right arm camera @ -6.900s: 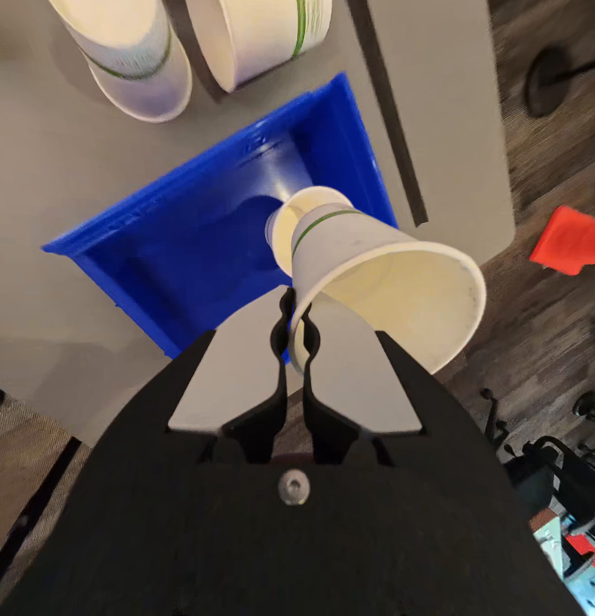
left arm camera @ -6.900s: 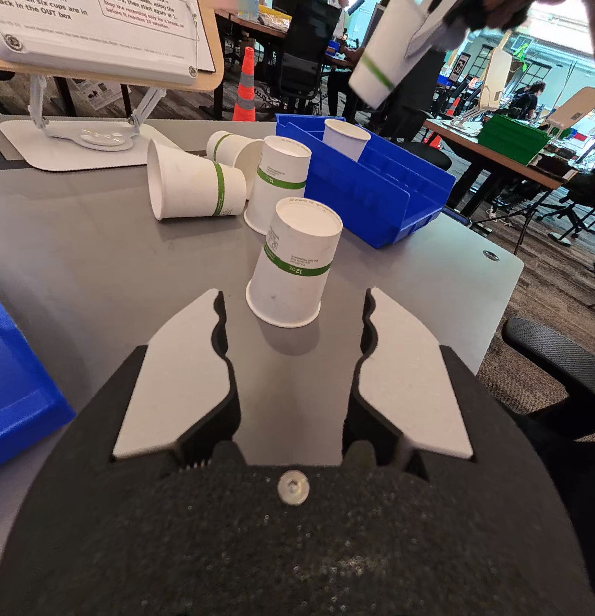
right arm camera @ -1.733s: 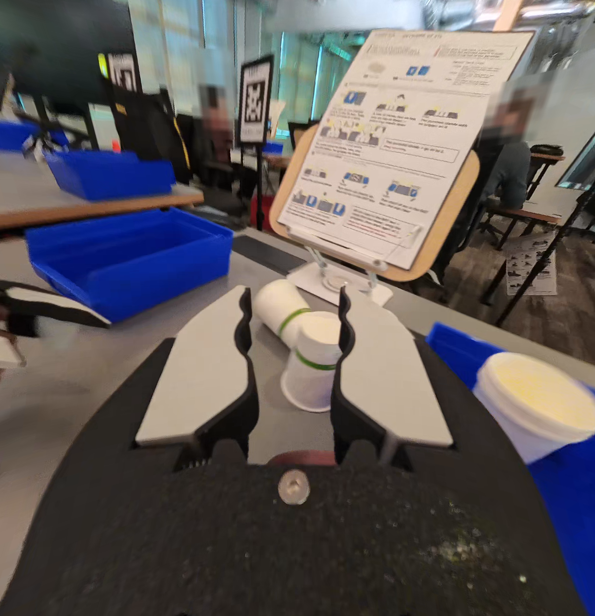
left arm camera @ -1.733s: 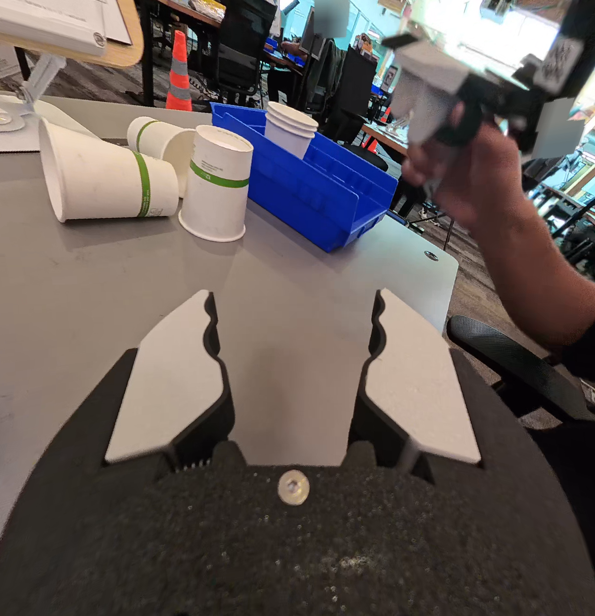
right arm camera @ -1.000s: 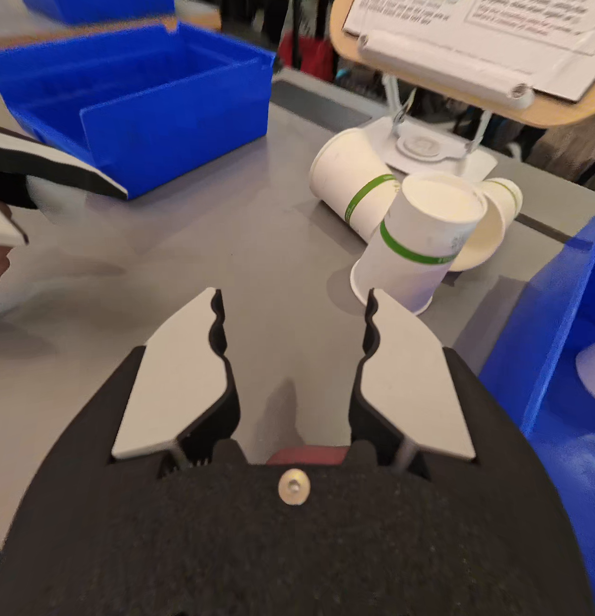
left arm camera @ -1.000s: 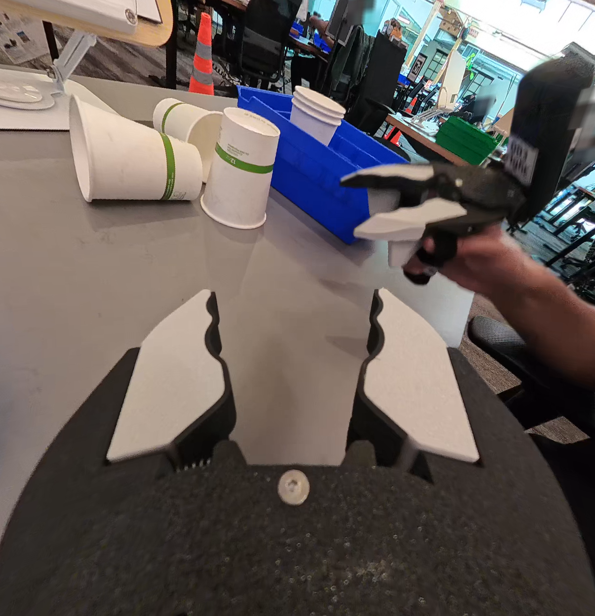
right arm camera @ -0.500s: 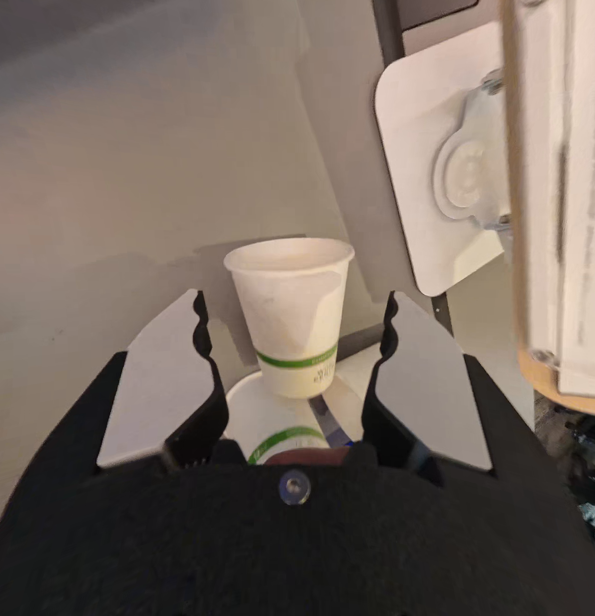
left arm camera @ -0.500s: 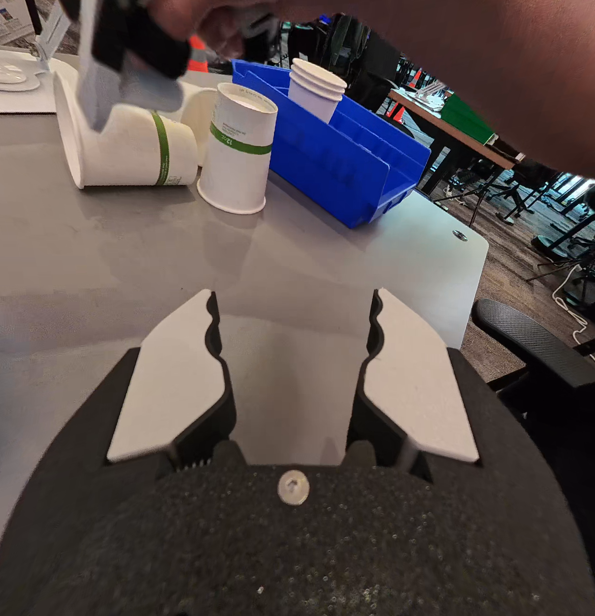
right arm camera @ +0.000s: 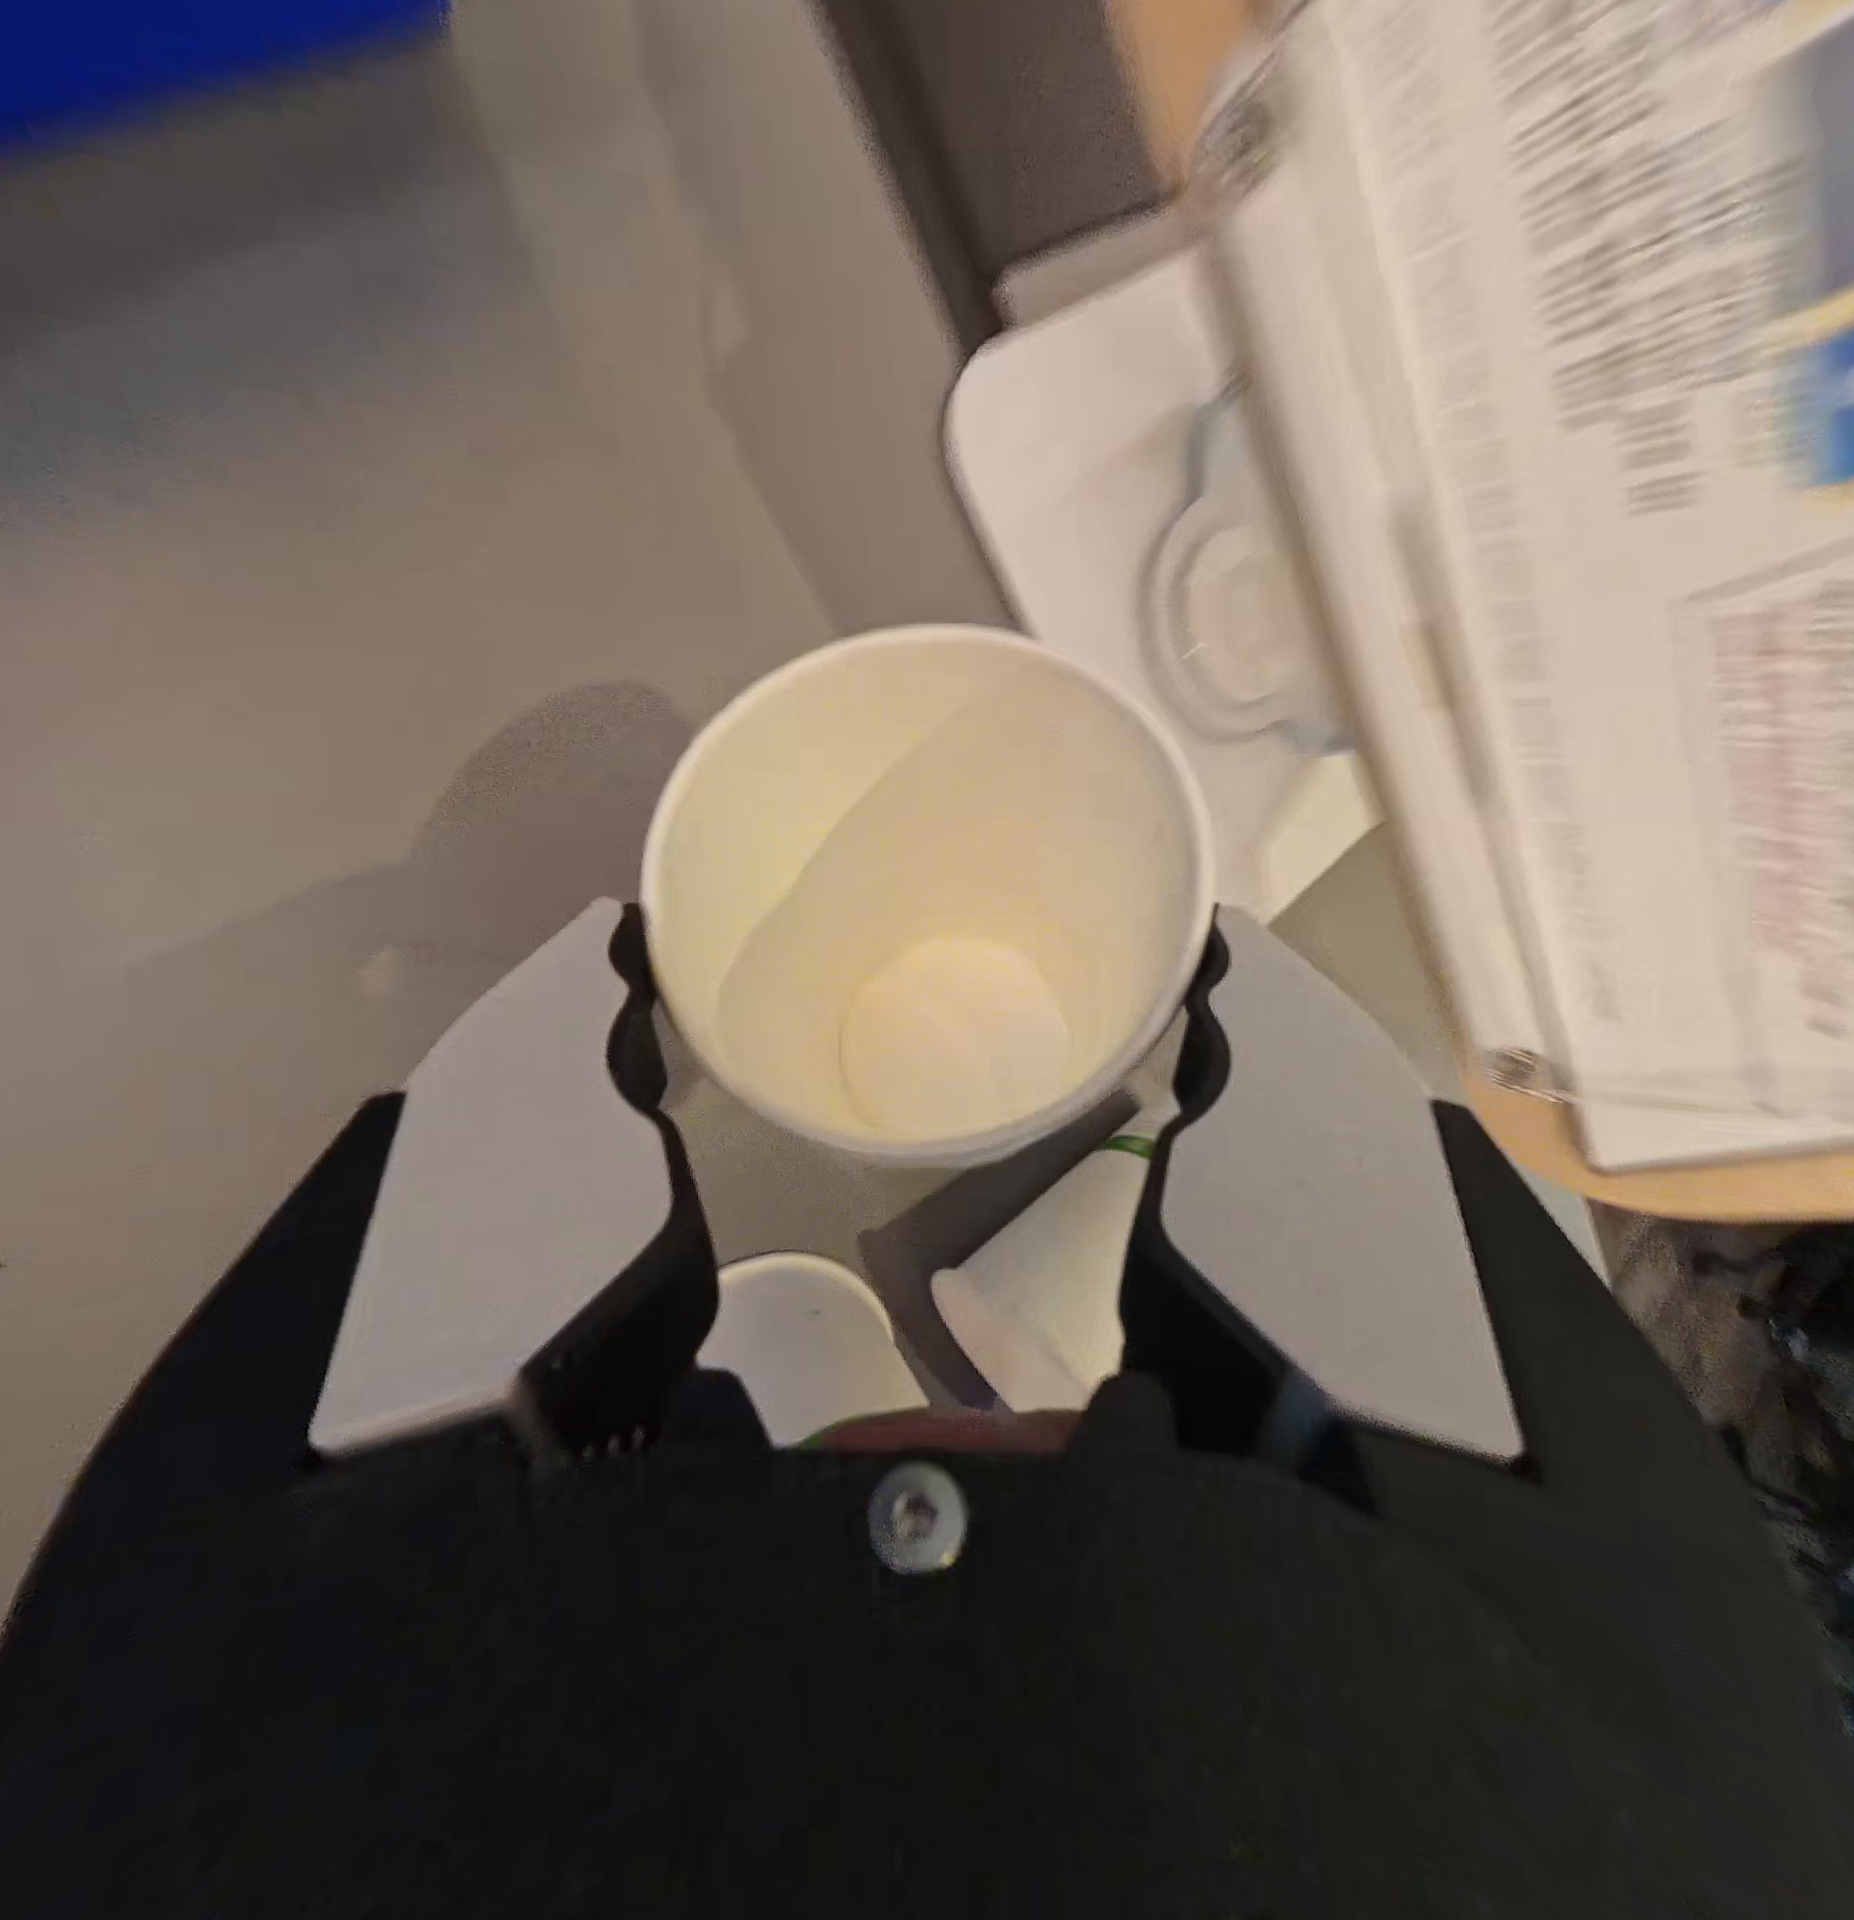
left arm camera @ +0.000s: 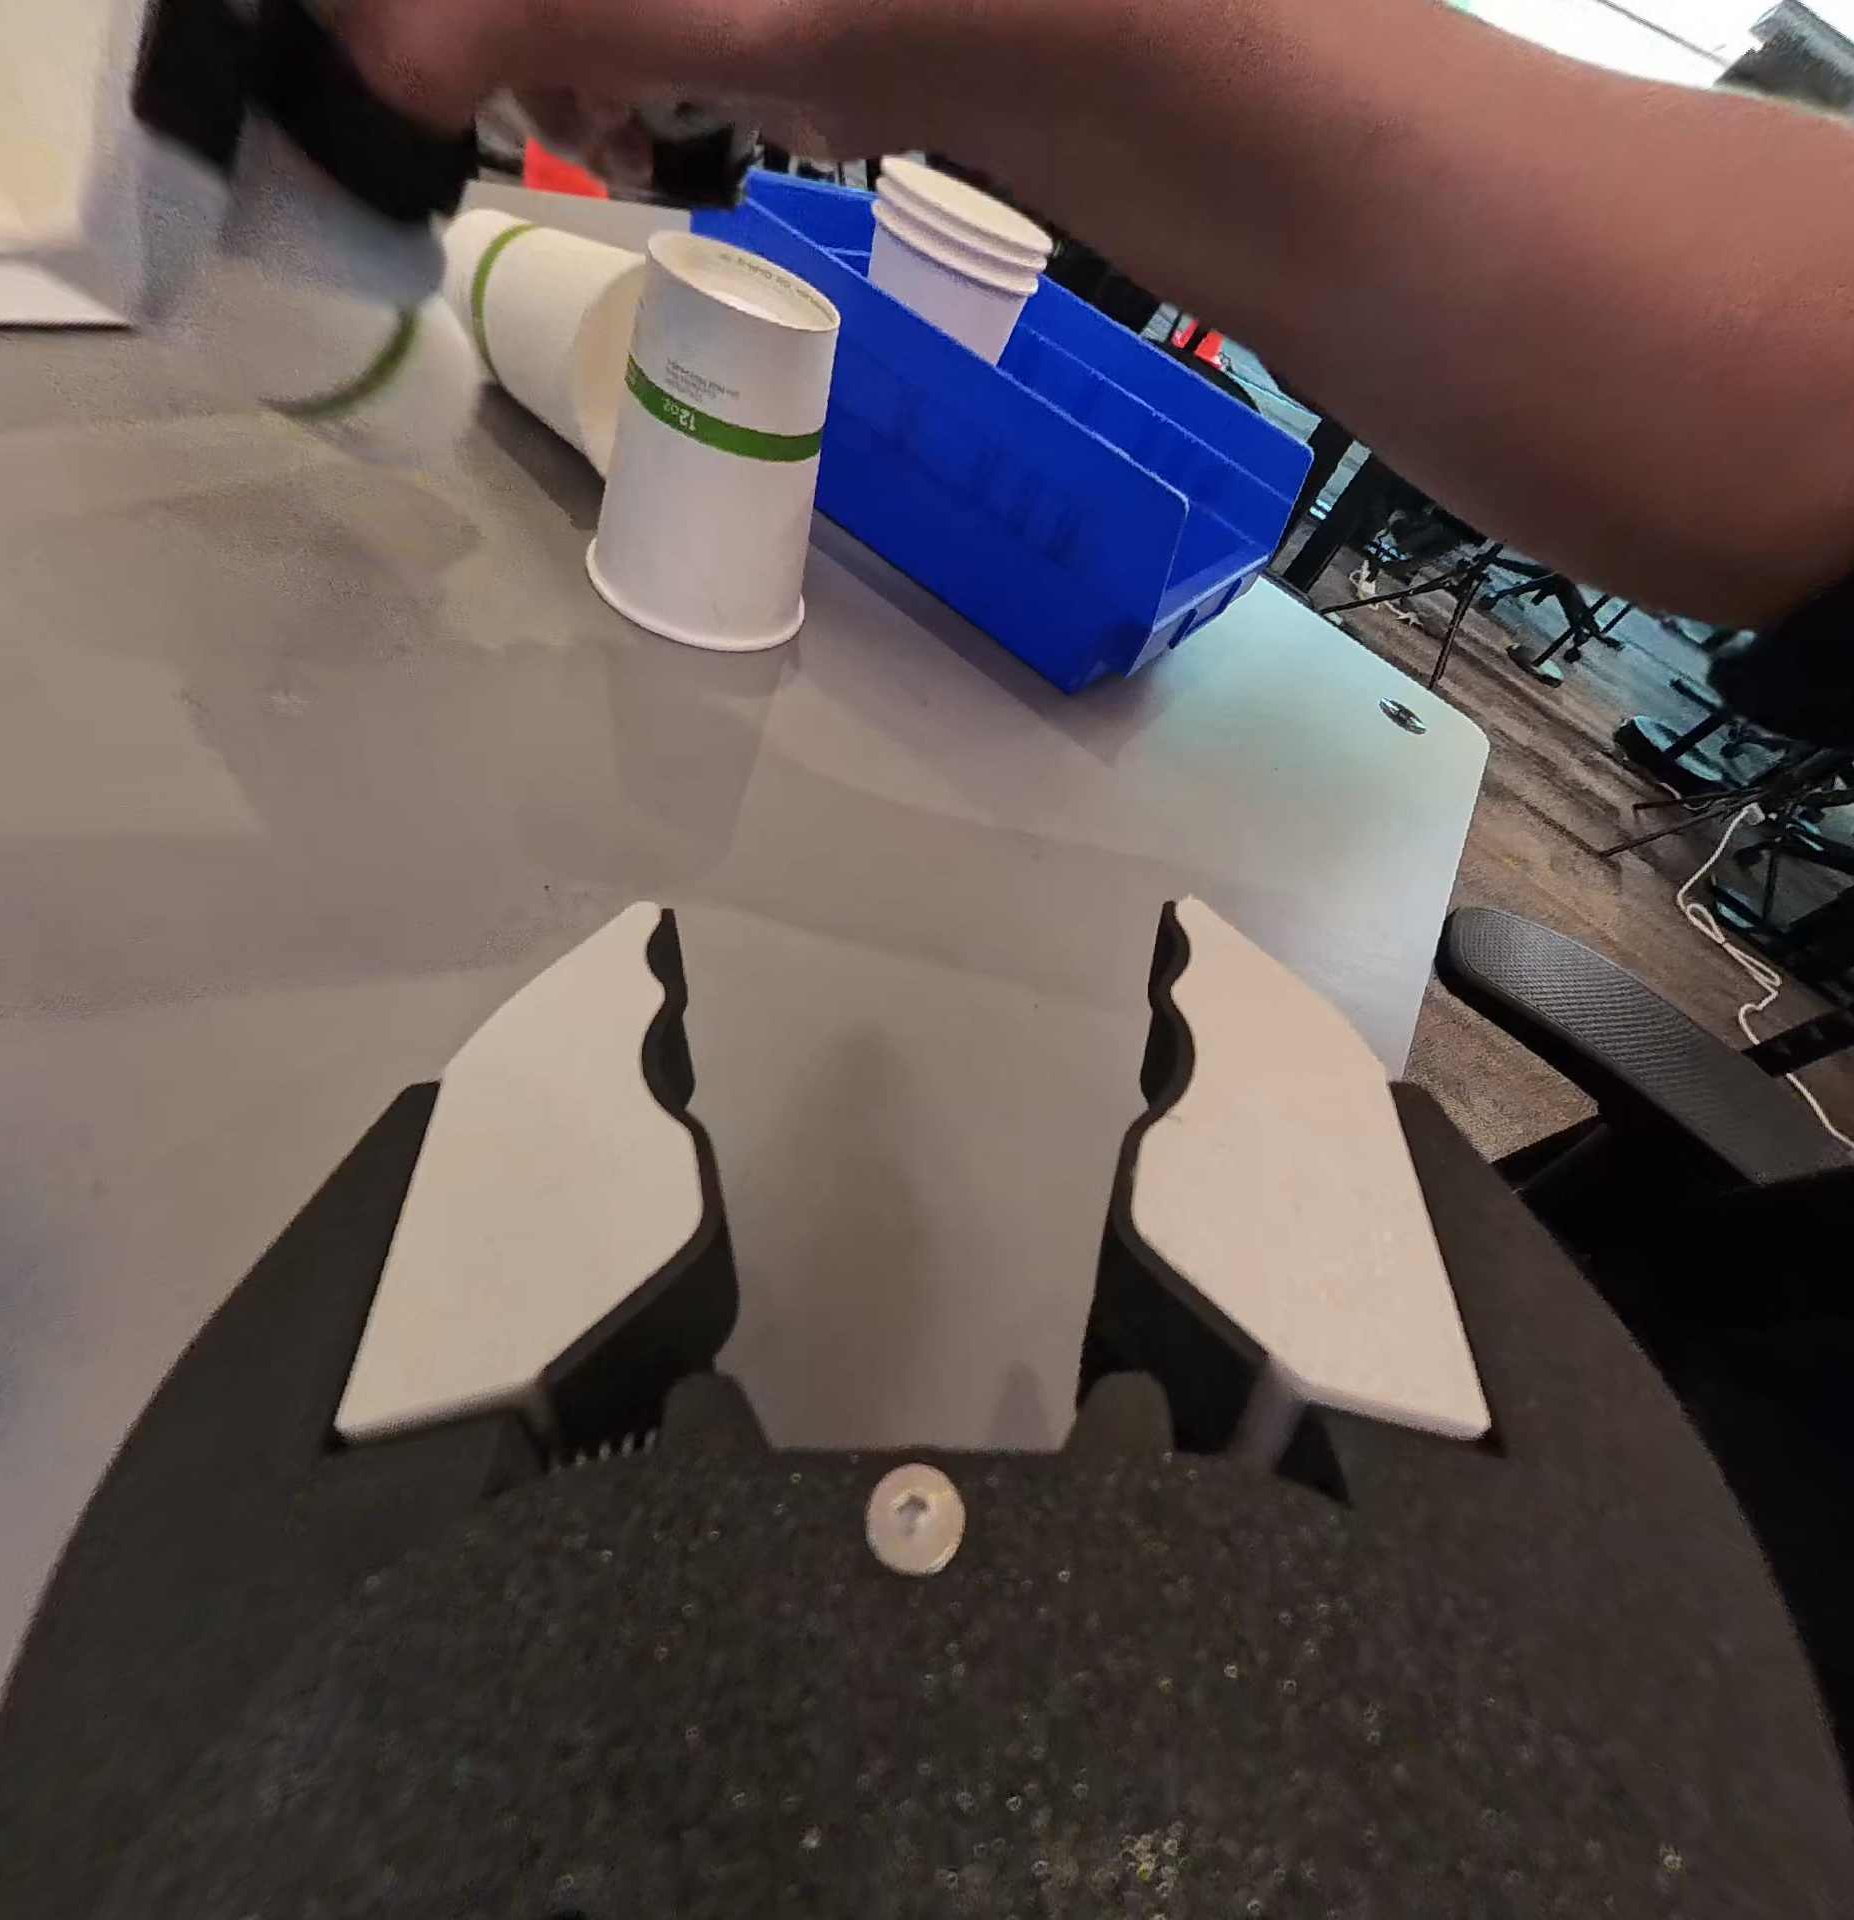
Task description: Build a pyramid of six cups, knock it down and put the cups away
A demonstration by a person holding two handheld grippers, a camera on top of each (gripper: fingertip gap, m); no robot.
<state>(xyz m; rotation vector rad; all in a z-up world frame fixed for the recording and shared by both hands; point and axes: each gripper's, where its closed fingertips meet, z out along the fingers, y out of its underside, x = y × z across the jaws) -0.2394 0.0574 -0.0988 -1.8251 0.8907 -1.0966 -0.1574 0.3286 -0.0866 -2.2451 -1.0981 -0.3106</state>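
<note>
Half a second ago the held cup [right arm camera: 923, 894] lay on its side on the grey table [left arm camera: 279, 831] with the right tongs [right arm camera: 918, 940] wide around it; now it sits between the two fingers, its rim touching both near their tips, mouth turned up toward the camera and its long axis running almost straight away from the lens, base farthest off. The fingers stand about a cup's width apart, pressed on either side of the rim. Beneath it two more cups show: the upturned base of one [right arm camera: 798, 1340] and the side of another [right arm camera: 1048, 1268] with a green band. A white stand base [right arm camera: 1089, 499] and a blurred instruction sheet [right arm camera: 1577, 520] on a wooden board fill the right side.

From the left wrist view, the left tongs [left arm camera: 918, 997] hang spread wide over bare table, holding nothing. Ahead, an upside-down cup [left arm camera: 710, 447] stands with its mouth on the table and its axis upright, just beside a blue bin [left arm camera: 1058, 499]. Behind it a lying cup [left arm camera: 533, 301] rests on its side, mouth toward the standing cup. In the bin a nested stack of cups [left arm camera: 954, 265] stands mouth up. The person's forearm [left arm camera: 1318, 291] reaches across the top of the view toward the far left, where the scene is blurred. A black chair [left arm camera: 1629, 1049] stands off the table's right edge.
</note>
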